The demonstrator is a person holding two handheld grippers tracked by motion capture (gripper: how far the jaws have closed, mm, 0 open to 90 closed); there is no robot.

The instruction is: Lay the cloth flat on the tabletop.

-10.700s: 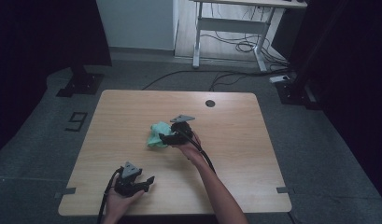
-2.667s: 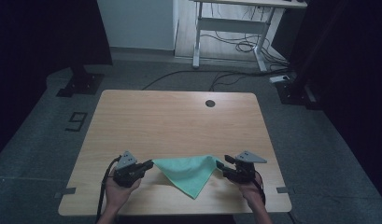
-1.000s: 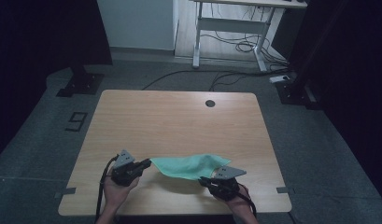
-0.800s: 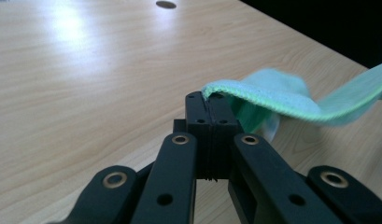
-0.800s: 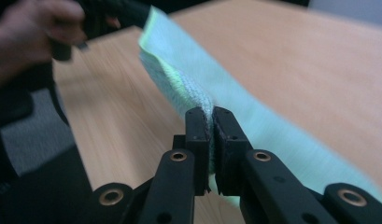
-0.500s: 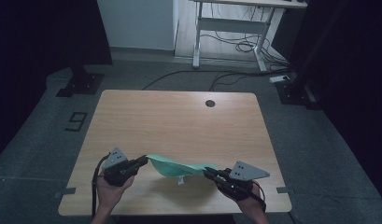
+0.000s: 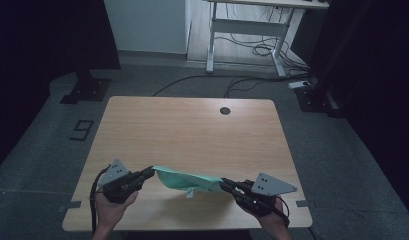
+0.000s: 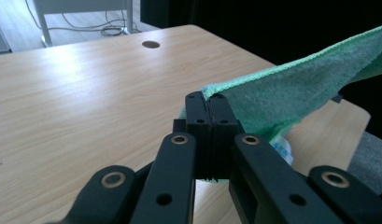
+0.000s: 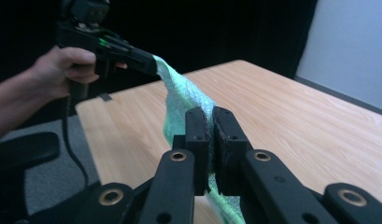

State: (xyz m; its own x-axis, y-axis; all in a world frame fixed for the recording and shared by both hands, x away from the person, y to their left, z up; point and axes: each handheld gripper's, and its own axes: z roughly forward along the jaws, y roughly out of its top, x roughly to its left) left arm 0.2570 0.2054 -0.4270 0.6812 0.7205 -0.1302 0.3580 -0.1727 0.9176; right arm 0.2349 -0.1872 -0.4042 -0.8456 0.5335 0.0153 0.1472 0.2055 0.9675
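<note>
In the high view the green cloth (image 7: 187, 178) hangs stretched above the table's (image 7: 192, 130) near edge between left gripper (image 7: 148, 173) and right gripper (image 7: 226, 185); each gripper view shows jaws clenched on an edge, so it is probably mid-fold, needing even lowering.

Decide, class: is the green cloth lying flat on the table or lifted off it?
Lifted. The green cloth hangs stretched between the left gripper and right gripper, each shut on an end, sagging in the middle.
</note>
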